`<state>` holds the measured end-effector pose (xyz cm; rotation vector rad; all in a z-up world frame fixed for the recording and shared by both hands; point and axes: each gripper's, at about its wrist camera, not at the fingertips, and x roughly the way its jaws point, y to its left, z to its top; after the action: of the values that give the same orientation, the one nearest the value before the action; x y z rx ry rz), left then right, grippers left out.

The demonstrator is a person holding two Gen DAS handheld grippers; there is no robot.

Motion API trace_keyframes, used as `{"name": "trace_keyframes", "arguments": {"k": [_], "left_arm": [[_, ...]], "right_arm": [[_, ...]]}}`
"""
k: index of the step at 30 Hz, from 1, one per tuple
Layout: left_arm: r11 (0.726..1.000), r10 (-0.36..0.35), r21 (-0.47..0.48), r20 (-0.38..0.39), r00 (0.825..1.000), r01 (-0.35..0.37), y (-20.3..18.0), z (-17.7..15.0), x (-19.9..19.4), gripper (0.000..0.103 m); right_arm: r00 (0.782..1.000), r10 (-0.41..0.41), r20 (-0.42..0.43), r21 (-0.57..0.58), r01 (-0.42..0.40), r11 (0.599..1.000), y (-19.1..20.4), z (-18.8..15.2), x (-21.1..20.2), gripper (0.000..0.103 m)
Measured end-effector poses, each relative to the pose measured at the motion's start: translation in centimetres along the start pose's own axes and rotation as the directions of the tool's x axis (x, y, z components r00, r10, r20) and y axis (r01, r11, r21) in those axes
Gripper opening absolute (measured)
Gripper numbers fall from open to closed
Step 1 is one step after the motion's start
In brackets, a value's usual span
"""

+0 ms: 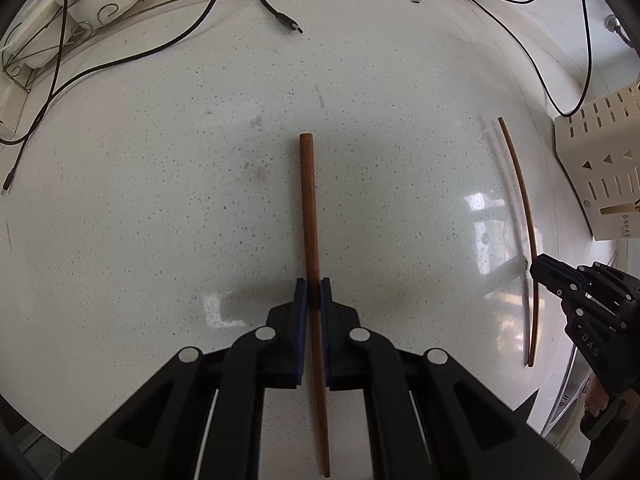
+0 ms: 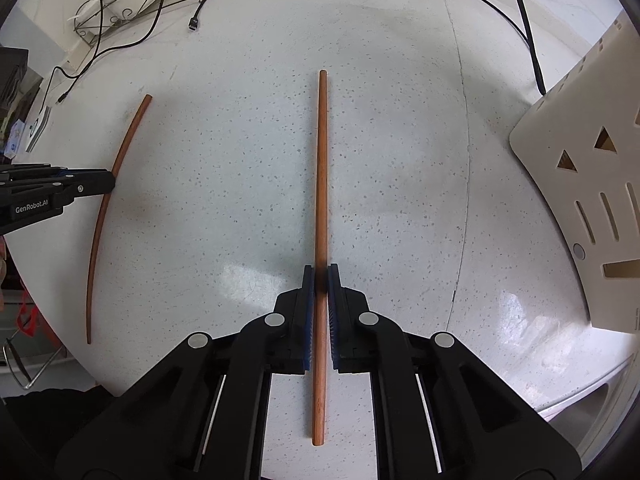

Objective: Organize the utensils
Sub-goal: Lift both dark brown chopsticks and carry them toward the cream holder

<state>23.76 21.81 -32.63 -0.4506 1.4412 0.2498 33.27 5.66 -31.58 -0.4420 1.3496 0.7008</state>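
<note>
Two brown wooden chopsticks lie apart on the white speckled counter. My left gripper points straight down and is shut on one chopstick, its blue pads pressing both sides of the shaft. My right gripper is shut on the other chopstick in the same way. Each view also shows the other side: the right gripper clamps its chopstick at the right edge, and the left gripper clamps its chopstick at the left edge.
A cream slotted utensil holder lies on its side at the right. A wire dish rack with white bowls stands at the back left. Black cables trail across the back of the counter. A metal sink rim shows at the lower right.
</note>
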Motion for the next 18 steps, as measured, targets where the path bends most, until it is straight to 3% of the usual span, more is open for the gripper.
{"name": "trace_keyframes", "arguments": {"k": [8,18], "left_arm": [[0.997,-0.071,-0.026,0.057,0.996,0.072,0.6,-0.7,-1.7,0.006],[0.987,-0.15,-0.035,0.161,0.975,0.158,0.5,0.5,-5.7,0.006]], "right_arm": [[0.996,0.029,0.081,0.054,-0.034,0.998,-2.0,-1.0,-2.3,0.006],[0.984,0.018,0.178,0.091,-0.034,0.995,-2.9,-1.6,-5.3,0.006]]}}
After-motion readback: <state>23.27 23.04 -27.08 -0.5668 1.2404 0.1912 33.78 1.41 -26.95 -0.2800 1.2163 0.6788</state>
